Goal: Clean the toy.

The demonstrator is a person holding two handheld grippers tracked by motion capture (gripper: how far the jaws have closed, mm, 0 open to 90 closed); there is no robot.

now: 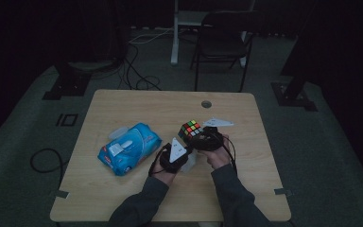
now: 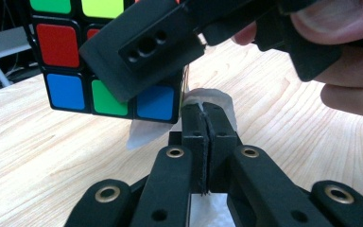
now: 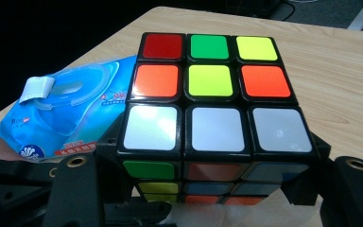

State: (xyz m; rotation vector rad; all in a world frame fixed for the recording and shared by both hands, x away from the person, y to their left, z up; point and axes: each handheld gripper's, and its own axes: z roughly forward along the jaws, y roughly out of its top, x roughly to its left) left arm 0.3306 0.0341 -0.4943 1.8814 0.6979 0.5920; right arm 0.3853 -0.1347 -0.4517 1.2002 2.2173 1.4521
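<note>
One cube (image 1: pixel 190 129), one wipe (image 2: pixel 208 97), two clamped grippers.

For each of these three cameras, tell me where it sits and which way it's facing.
High view: above the person's side, looking forward and down at the table; forearms and both hands show, left gripper, right gripper.
Left gripper view: on the left gripper, looking along its shut jaws, which pinch a wipe; the other hand's fingers show.
Right gripper view: on the right gripper, looking across the held cube toward the wipes pack.
Shared: the cube shows in all three views.
</note>
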